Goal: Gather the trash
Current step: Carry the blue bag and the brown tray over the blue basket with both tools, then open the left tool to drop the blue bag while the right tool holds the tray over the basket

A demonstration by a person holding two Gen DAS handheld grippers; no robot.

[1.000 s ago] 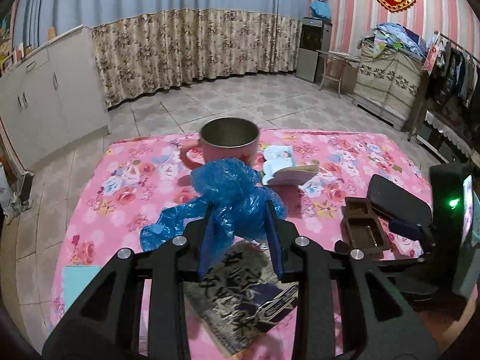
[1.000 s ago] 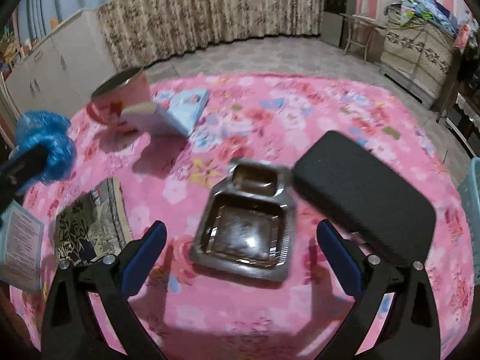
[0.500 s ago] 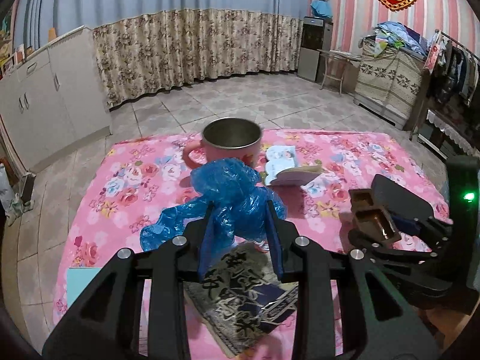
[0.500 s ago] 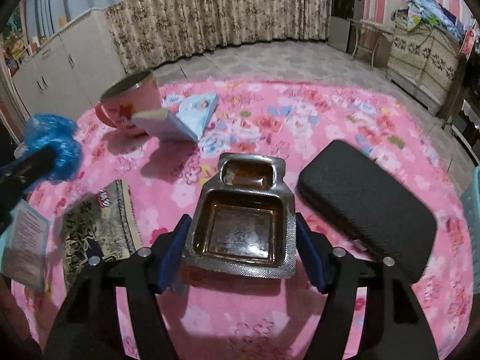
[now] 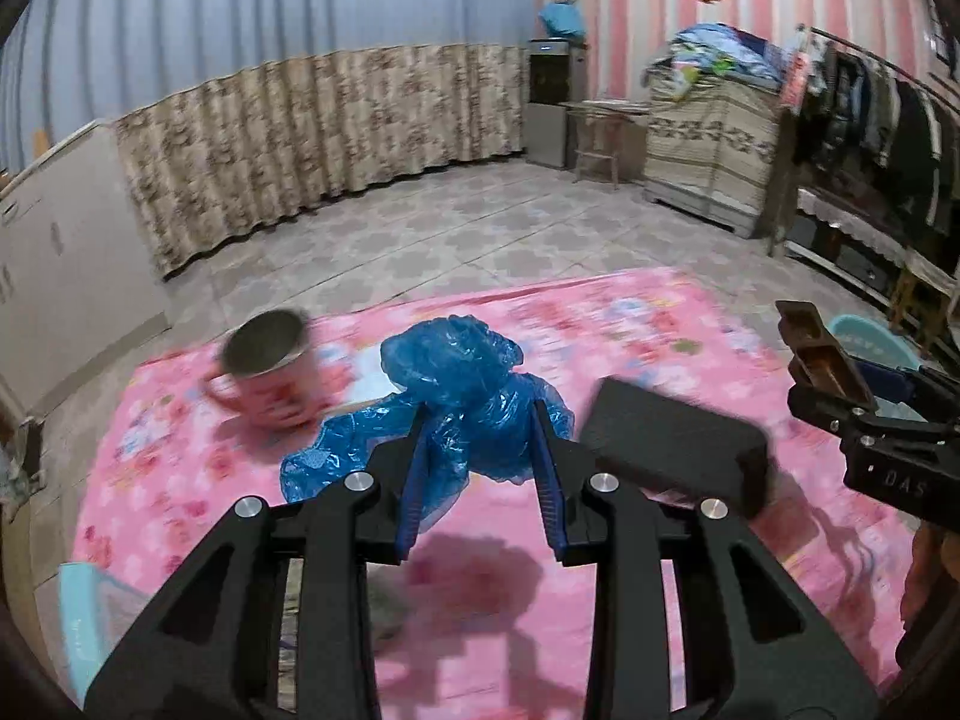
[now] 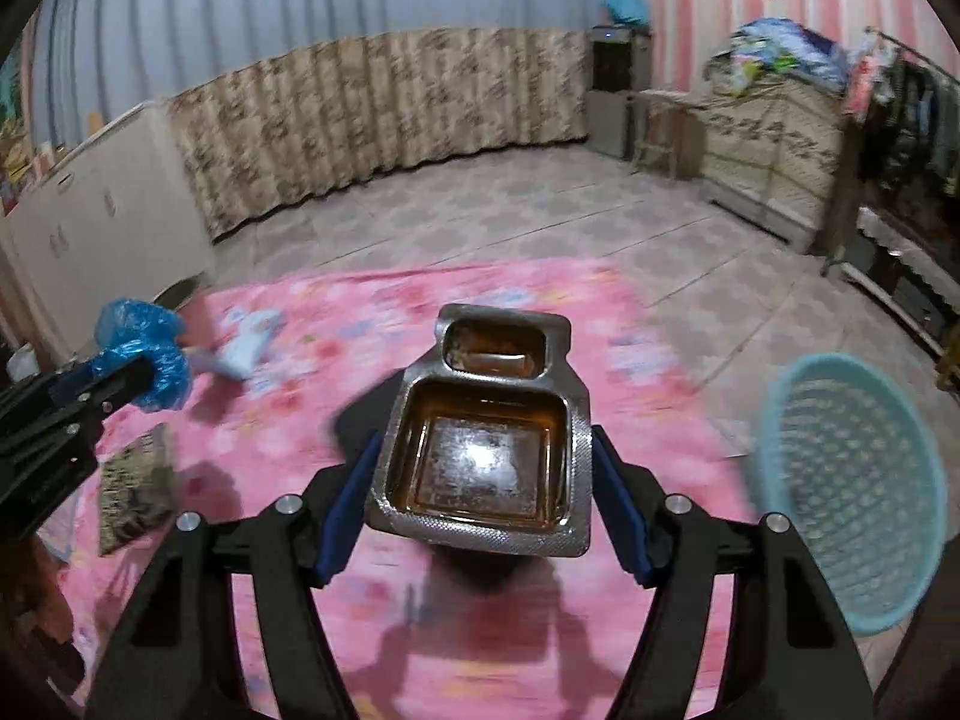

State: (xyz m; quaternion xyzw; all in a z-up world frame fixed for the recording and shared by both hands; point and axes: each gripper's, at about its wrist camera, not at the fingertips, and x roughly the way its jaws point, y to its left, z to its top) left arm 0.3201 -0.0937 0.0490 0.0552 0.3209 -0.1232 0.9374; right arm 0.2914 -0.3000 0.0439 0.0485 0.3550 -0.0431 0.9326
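My left gripper is shut on a crumpled blue plastic bag and holds it above the pink floral table. My right gripper is shut on a dirty foil food tray with two compartments, lifted off the table. The tray also shows at the right edge of the left wrist view. The bag also shows at the left of the right wrist view. A light blue mesh basket stands off the table's right side.
A pink mug stands at the table's far left. A black case lies on the table to the right of the bag. A dark patterned packet and a small open booklet lie on the left part.
Both grippers have lifted and swung to the right with their loads. The right gripper went from open to shut on the foil tray and raised it. The basket has come into view.
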